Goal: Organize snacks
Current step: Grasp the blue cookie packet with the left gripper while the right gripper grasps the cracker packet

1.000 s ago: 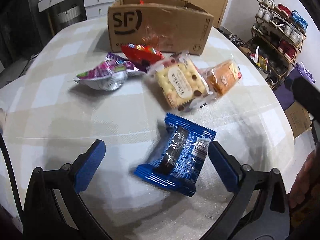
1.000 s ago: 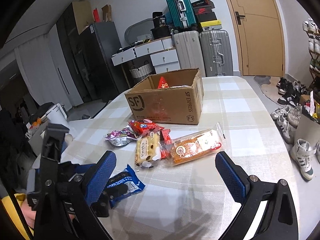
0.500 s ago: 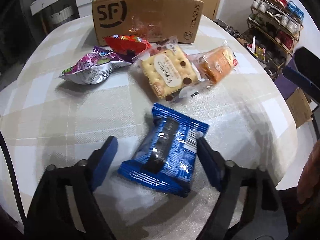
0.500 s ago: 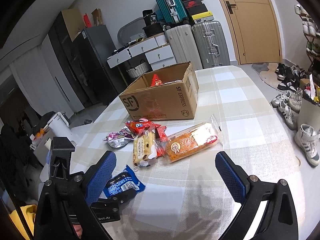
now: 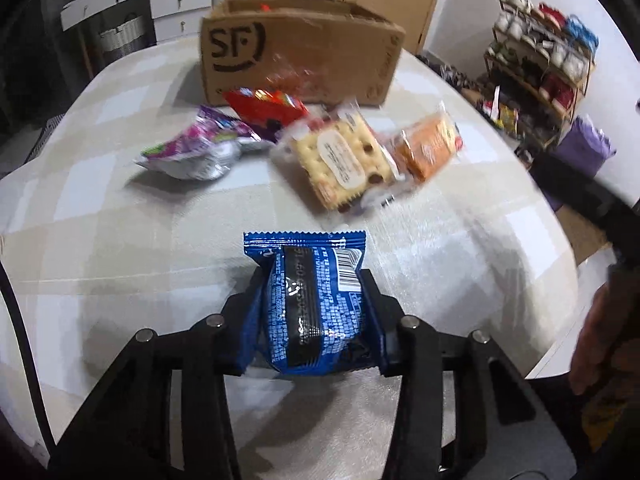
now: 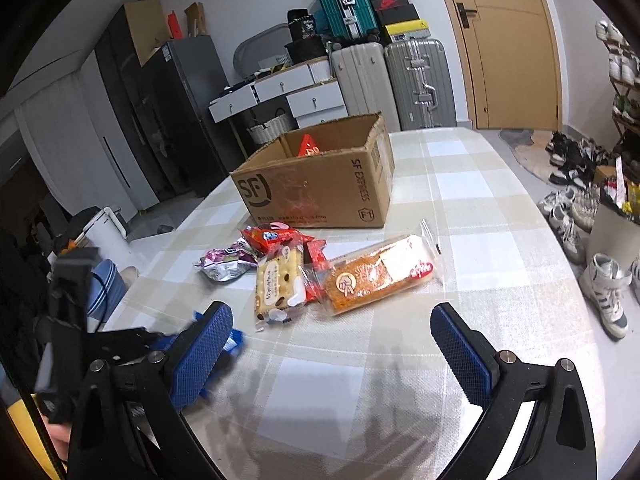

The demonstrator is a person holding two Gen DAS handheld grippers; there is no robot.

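My left gripper [image 5: 314,312] is shut on a blue snack packet [image 5: 314,300] and holds it just above the table. Beyond it lie a cracker pack [image 5: 344,160], an orange bread pack [image 5: 428,146], a red packet [image 5: 266,106] and a purple-silver packet [image 5: 200,150]. An open SF cardboard box [image 5: 296,52] stands behind them. My right gripper [image 6: 332,344] is open and empty over the near table; the bread pack [image 6: 376,276], the cracker pack [image 6: 276,284] and the box [image 6: 320,184] lie ahead of it. The blue packet is mostly hidden behind its left finger [image 6: 200,356].
The table has a checked cloth [image 6: 460,208]. The box holds a red packet [image 6: 308,146]. Suitcases [image 6: 416,80] and drawers stand behind the table. Shoes [image 6: 600,284] and a shoe rack are on the floor to the right, past the table edge.
My left gripper has closed on the blue packet, which now stands upright between the fingers, lifted off the cloth. My right gripper has stayed open, shifting slightly.
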